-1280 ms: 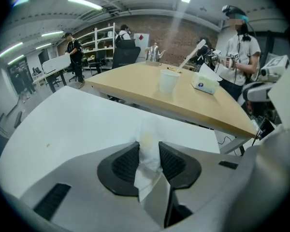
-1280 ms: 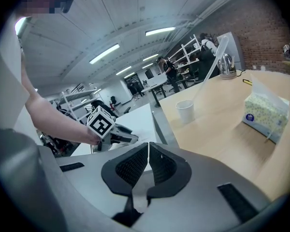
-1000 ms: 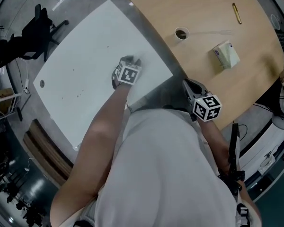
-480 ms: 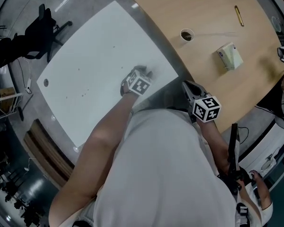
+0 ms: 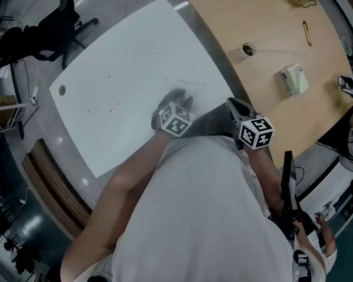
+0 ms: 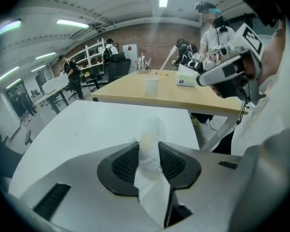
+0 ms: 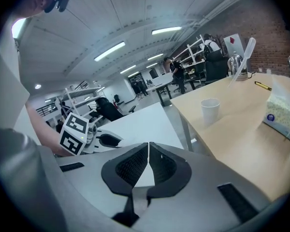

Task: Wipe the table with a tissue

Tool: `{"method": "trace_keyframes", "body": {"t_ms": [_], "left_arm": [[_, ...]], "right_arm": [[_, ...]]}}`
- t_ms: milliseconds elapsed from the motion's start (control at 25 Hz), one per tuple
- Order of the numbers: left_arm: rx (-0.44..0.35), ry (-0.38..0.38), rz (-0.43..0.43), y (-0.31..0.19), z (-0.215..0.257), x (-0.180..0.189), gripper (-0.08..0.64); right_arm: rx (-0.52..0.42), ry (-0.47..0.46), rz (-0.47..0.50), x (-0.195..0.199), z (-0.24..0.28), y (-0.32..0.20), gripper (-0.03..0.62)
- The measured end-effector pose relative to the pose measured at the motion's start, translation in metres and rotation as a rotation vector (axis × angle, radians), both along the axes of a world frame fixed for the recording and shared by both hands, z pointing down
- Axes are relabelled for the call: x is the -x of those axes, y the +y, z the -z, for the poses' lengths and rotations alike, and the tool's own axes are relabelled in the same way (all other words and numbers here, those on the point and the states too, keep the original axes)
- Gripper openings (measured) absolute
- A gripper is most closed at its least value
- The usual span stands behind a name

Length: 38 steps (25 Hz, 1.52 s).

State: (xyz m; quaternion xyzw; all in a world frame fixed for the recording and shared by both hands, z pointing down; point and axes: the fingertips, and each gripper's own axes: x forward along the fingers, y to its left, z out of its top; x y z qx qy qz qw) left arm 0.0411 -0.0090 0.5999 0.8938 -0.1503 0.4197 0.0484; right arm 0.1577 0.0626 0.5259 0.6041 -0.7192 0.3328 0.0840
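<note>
1. Clamping a white tissue [image 6: 152, 192], the left gripper [image 6: 149, 146] sits low in the centre of its own view, both jaws pressed on the crumpled paper.
2. Seen from the head view, it is at frame centre over the near edge of the white table [image 5: 123, 69].
3. Right of centre, the right gripper [image 7: 148, 154] has its jaws closed together on nothing.
4. At upper right, the wooden table [image 5: 265, 16] bears a paper cup [image 5: 247, 50], a tissue box [image 5: 295, 79] and a pen [image 5: 307, 33].
</note>
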Motion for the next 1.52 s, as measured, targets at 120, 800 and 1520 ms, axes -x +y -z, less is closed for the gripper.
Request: {"method": "trace_keyframes", "body": {"t_ms": [120, 800, 1520], "left_arm": [[-0.028, 0.001, 0.058, -0.014, 0.001, 0.029, 0.110], [-0.033, -0.150, 0.461, -0.120, -0.032, 0.128, 0.109], [-0.131, -0.350, 0.130, -0.102, -0.039, 0.075, 0.095]], "right_arm": [[-0.008, 0.004, 0.018, 0.019, 0.000, -0.009, 0.018], [0.006, -0.012, 0.126, 0.033, -0.003, -0.040, 0.018], [0.017, -0.053, 0.149, 0.005, -0.015, -0.058, 0.018]]}}
